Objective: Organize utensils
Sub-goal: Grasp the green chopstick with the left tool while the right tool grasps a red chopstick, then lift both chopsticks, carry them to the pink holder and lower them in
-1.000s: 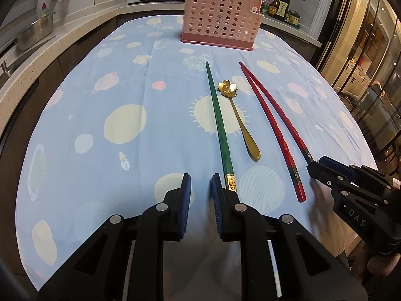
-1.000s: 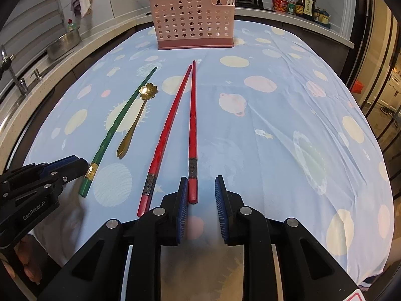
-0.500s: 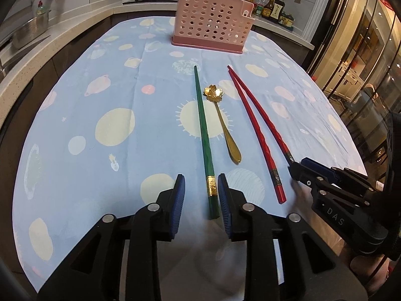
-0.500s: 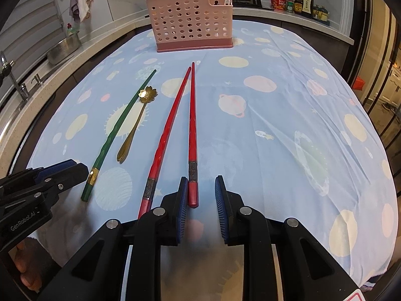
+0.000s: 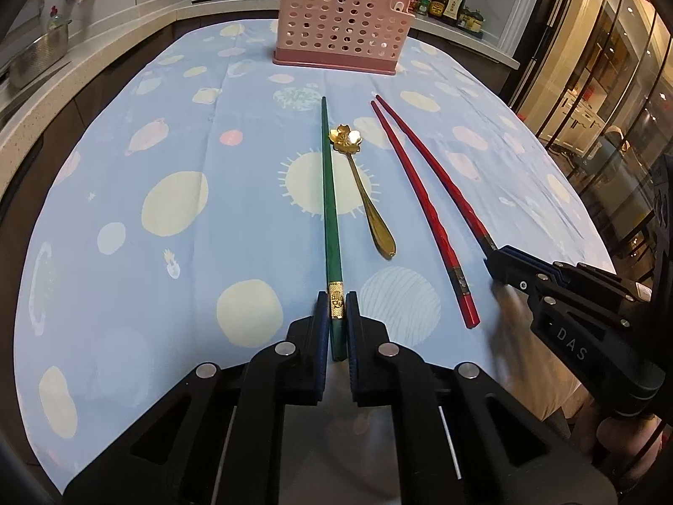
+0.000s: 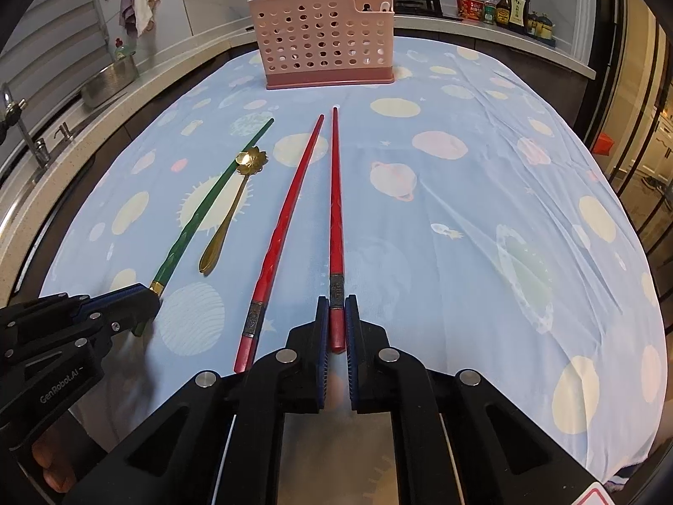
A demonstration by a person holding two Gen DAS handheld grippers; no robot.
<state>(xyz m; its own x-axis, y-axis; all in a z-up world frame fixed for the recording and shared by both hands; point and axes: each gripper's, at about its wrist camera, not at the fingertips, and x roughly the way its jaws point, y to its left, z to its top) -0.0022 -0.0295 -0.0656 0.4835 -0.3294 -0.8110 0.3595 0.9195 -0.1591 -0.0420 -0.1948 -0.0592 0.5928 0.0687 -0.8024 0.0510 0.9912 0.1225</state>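
Lying flat, green chopstick (image 5: 330,210), gold-banded butt

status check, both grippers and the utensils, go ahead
Left gripper shut on green chopstick. Right gripper shut on red chopstick. Both on cloth. Path to pink basket open.

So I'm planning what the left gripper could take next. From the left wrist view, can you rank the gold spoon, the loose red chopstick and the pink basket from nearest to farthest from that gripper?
1. gold spoon, just right of the left gripper and the green chopstick between its fingers.
2. loose red chopstick, farther right.
3. pink basket, at the table's far end.
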